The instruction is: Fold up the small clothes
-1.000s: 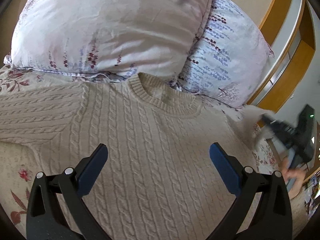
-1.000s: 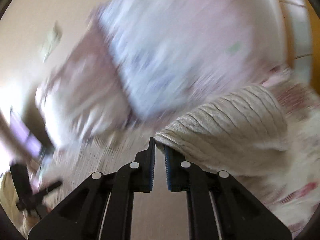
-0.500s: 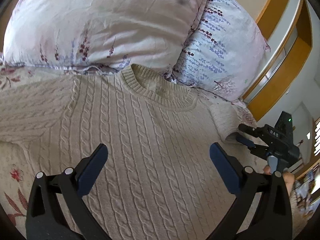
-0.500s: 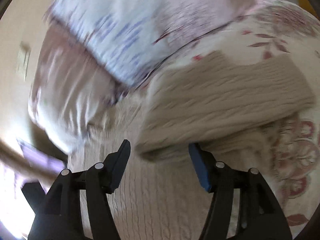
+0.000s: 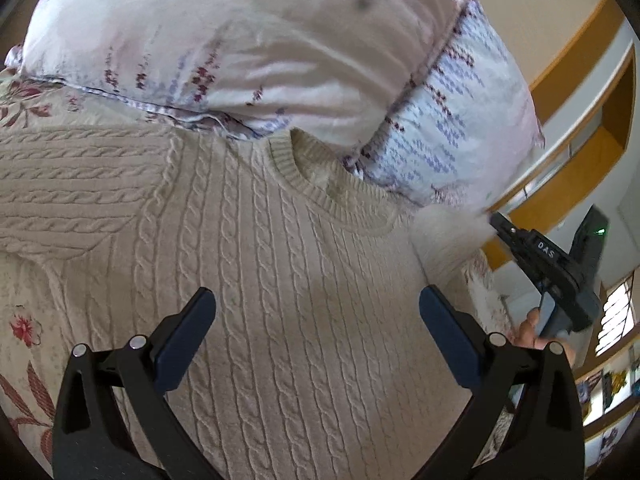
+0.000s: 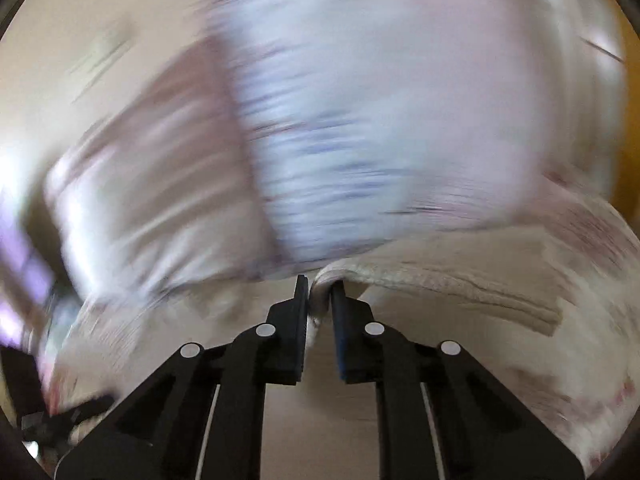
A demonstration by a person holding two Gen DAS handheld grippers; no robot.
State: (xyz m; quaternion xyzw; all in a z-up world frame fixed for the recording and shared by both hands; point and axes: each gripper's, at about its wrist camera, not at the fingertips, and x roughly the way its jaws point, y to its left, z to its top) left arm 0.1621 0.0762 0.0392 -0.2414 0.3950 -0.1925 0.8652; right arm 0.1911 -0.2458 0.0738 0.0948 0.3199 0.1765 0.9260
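- Cream cable-knit sweater (image 5: 280,280) lies flat on floral bedding (image 5: 24,320), collar against two pillows (image 5: 240,52).
- Left gripper (image 5: 316,320) hovers above it, jaws wide apart.
- Right gripper (image 6: 320,296), jaws just closed, pinches the sweater's sleeve (image 6: 440,284).

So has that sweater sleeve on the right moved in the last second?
Yes. The right gripper, whose jaws have just been closing, now pinches the sleeve, lifted against the blue-patterned pillow.

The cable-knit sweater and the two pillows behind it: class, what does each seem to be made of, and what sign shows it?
Cable-knit sweater: cream yarn, probably wool or acrylic, matte; raised twisted cables and a ribbed collar show it.
Pink pillow: thin woven printed cloth, perhaps cotton, faintly glossy; soft creases and small floral print.
Blue-patterned pillow: the same kind of cloth, seamed at the edge.
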